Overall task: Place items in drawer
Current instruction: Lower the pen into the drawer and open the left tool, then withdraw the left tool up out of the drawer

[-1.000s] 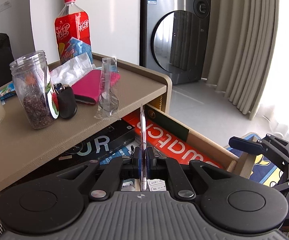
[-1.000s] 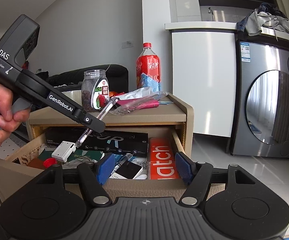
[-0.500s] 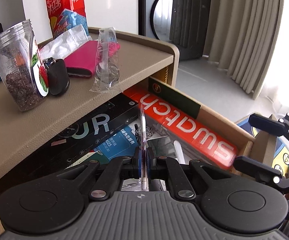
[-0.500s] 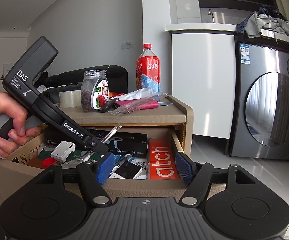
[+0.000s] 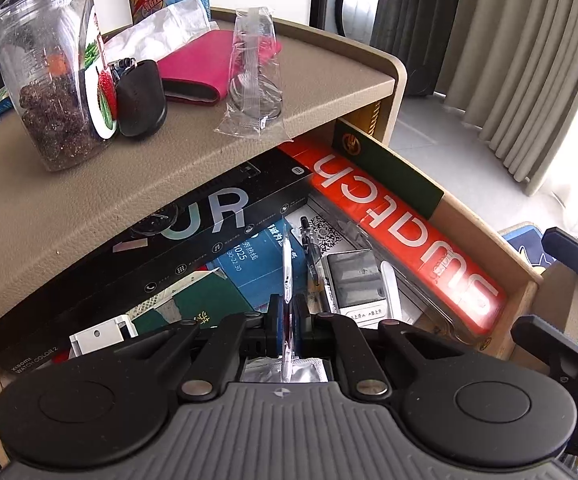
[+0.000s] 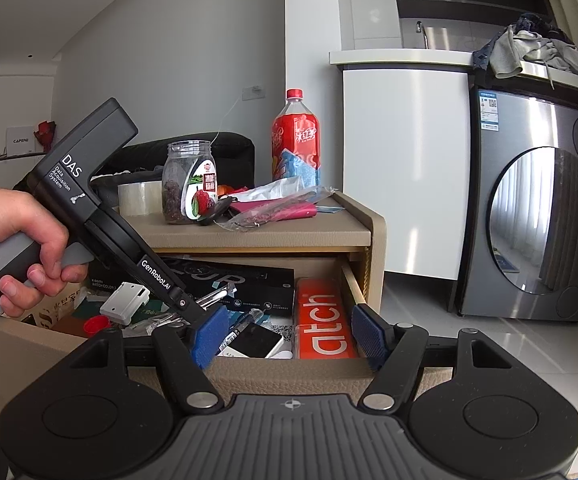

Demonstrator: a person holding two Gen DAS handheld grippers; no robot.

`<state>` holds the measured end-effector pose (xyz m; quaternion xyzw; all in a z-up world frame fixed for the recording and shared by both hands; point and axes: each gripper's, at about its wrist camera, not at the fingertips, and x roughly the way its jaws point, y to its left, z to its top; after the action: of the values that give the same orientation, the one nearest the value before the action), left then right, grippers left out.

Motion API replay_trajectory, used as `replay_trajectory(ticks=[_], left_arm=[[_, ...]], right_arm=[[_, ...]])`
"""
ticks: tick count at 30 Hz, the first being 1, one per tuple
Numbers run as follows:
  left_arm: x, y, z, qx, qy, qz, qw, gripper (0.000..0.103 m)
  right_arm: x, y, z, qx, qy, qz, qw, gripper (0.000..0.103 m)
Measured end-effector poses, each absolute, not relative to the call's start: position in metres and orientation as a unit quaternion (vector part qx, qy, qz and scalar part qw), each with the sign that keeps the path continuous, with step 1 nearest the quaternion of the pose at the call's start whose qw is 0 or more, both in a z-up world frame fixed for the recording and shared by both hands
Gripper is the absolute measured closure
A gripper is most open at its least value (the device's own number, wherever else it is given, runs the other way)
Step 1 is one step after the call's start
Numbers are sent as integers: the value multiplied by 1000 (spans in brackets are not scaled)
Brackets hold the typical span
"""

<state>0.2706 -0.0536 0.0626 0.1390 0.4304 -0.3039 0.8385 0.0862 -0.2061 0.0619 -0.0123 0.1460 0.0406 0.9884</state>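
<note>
1 clear pen [image 5: 287,268] is all I have in hand: my left gripper [image 5: 287,316] is clamped on its barrel, blue pads pinching it near the lower end, so most of the pen sticks forward past the fingers. I judge it light, stiff and slick plastic; a pinch near the middle of the barrel would keep it from pivoting, and it needs little force. It hangs inside the open drawer [image 5: 525,280], just above the clutter. My right gripper [image 6: 289,336] waits with its fingers spread and nothing between them, at the drawer's front edge.

Just ahead of the pen tip lies a blue booklet [image 5: 257,264], with a dark pen [image 5: 312,252] beside it to the right and the orange box [image 5: 405,236] further right. Beyond, on the cabinet top, sit a bagged item [image 5: 255,76], a jar [image 5: 55,80] and a pink pouch [image 5: 199,64].

Compared with 1 second ago, the left gripper has dropped and tipped downward into the drawer; the pen was over the cabinet edge then. The right gripper has barely moved.
</note>
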Motion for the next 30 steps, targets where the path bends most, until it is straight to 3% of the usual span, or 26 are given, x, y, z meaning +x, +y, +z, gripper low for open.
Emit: replay_trajectory(ticks=[12,20,27,30], left_arm=[[275,-47,61,130,436,-275,847,95],[253,-36,81,108,367,-238,893,78],[185,-12,106,68,269,-180,944,68],[152,0,117,49,223,-149,962,59]], right_arm=[[84,-207,60,-13,134,42,990,30],[86,-209,61,-14,135,54,989,29],[90,-207,66,-12,158,51,986,29],[89,-202,65,-17,156,35,987,29]])
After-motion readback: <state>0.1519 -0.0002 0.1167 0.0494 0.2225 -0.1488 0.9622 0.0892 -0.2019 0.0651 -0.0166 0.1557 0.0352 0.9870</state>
